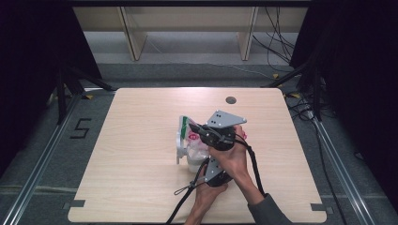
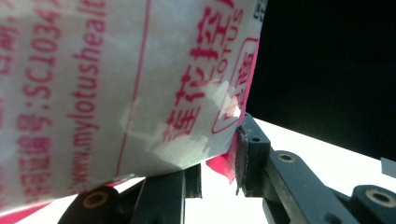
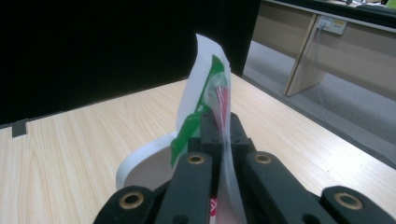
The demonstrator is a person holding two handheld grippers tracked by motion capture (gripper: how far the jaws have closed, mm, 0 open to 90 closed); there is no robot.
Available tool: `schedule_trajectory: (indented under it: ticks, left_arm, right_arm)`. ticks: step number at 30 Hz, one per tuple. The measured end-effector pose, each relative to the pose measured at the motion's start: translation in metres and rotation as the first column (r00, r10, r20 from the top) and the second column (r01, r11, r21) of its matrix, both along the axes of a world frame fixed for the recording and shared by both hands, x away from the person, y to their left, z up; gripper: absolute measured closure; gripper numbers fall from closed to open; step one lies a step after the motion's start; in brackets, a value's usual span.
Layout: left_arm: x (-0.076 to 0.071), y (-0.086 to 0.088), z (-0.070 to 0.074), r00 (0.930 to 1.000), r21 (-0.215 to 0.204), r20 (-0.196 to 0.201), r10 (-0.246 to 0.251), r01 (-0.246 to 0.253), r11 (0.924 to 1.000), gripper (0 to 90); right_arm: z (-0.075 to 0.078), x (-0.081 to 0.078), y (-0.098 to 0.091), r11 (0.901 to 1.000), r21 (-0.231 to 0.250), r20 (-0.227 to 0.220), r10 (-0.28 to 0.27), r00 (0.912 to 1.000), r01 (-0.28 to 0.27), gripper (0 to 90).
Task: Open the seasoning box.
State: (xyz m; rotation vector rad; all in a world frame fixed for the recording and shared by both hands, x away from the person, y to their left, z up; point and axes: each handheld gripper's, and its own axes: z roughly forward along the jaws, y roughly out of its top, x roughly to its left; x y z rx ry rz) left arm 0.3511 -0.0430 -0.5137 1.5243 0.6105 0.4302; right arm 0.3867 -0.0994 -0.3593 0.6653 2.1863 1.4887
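I hold one plastic packet [image 1: 188, 136] off the bench [image 1: 141, 187], a little toward the near edge from the middle, with both sets of jaws on it. My right gripper [image 3: 219, 123] has its jaws pressed fully together on the packet's thin top, a clear film with a green and white strip standing up above them. My left gripper [image 2: 219, 163] has its jaws partly closed around the lower corner of the same packet, white film with red printing; the right pad touches the red edge, though so close up I can't be sure how firmly the other one bears. My guess is that I'm pulling the packet open or tearing its top: the grasp on both ends is made, but the seal looks whole and nothing has come out. Count: one packet, two grippers, one bench.
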Motion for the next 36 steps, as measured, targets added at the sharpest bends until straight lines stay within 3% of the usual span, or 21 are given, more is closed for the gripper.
schedule_trajectory:
  ticks: [1, 3, 5, 7, 10, 12, 14, 15, 18, 36]
  left_arm:
    - [-0.0009, 0.001, 0.0009, 0.9999, 0.019, -0.008, 0.007, -0.007, 0.9998, 74.3]
    - [0.0004, -0.0002, -0.0005, 1.0, -0.001, 0.003, 0.0, 0.0, 1.0, 74.3]
    - [0.0004, -0.0005, -0.0009, 1.0, 0.001, 0.0, -0.001, 0.001, 1.0, 74.4]
    - [-0.0012, 0.0013, 0.0007, 0.9999, 0.026, -0.009, 0.005, -0.005, 0.9996, 74.3]
    - [-0.0003, -0.0004, 0.0006, 1.0, -0.006, 0.004, -0.004, 0.004, 1.0, 74.3]
    - [-0.001, 0.0005, 0.0001, 1.0, 0.019, -0.008, 0.004, -0.004, 0.9998, 74.3]
    - [-0.0012, 0.0013, 0.0003, 0.9999, 0.026, -0.011, 0.004, -0.004, 0.9996, 74.3]
    - [-0.0013, 0.0014, 0.0007, 1.0, 0.025, -0.01, 0.002, -0.002, 0.9997, 74.3]
    - [-0.0013, 0.0006, 0.0003, 1.0, 0.018, -0.009, 0.001, -0.001, 0.9998, 74.3]
    - [-0.0021, 0.001, 0.0011, 1.0, 0.019, -0.009, 0.001, -0.001, 0.9998, 74.3]
  right_arm:
    - [0.0005, 0.0001, -0.0008, 1.0, -0.001, -0.013, 0.002, 0.9999, -0.002, 90.0]
    - [0.0002, 0.0004, -0.0007, 1.0, 0.0, -0.015, 0.006, 0.9999, -0.006, 90.0]
    - [-0.0008, 0.0017, 0.0004, 0.9998, -0.012, 0.01, 0.013, 0.9999, -0.013, 90.0]
    - [-0.0008, 0.003, -0.0006, 0.9996, -0.01, -0.007, 0.027, 0.9996, -0.027, 90.0]
    - [0.0008, 0.0014, -0.0003, 0.9997, 0.002, 0.001, 0.025, 0.9997, -0.025, 90.0]
    - [0.0004, 0.0019, -0.0004, 0.9997, -0.014, -0.001, 0.019, 0.9998, -0.019, 90.0]
    - [-0.0013, 0.0036, -0.001, 1.0, 0.0, -0.004, 0.005, 1.0, -0.005, 90.0]
    - [-0.0006, 0.0034, -0.0019, 0.9999, 0.003, -0.025, 0.016, 0.9996, -0.016, 90.0]
    - [-0.0007, 0.0027, -0.0006, 1.0, 0.0, -0.001, 0.006, 1.0, -0.006, 90.0]
    - [-0.0005, 0.003, -0.0007, 1.0, 0.001, -0.004, 0.007, 1.0, -0.007, 90.0]
